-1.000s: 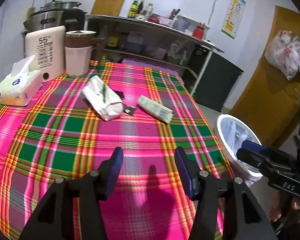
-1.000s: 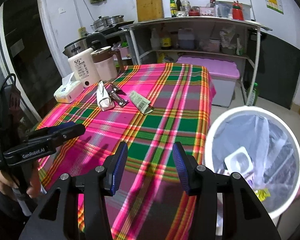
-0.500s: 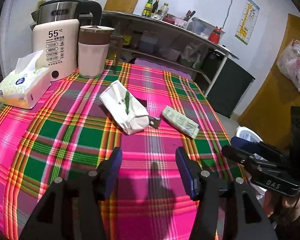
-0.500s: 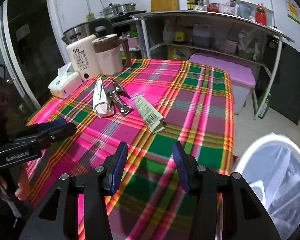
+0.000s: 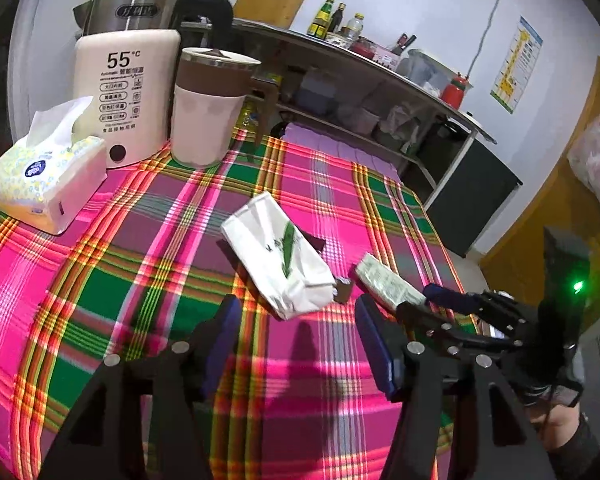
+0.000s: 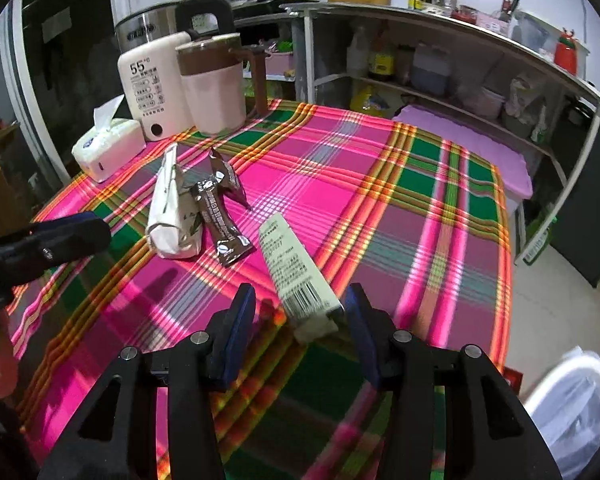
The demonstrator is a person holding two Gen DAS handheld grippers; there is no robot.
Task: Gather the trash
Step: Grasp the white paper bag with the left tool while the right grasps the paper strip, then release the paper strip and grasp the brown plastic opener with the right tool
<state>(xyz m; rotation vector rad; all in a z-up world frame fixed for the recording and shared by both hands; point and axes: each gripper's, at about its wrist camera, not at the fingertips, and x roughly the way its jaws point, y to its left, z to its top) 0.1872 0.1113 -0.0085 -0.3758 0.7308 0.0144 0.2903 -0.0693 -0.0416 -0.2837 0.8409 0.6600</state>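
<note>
On the plaid-covered counter (image 5: 100, 288), three pieces of trash lie near frame centre in the right wrist view: a white packet (image 6: 172, 212), a brown wrapper (image 6: 220, 216) touching it, and a pale barcode wrapper (image 6: 296, 276). The right gripper (image 6: 298, 320) has its fingers spread either side of the barcode wrapper's near end, not pinching it. The left gripper (image 5: 296, 336) has just been opening; nothing sits between its spread fingers, just short of the white packet. A white bin (image 6: 572, 404) shows at lower right.

Two close downward wrist views sharing the plaid table (image 5: 100, 280).
</note>
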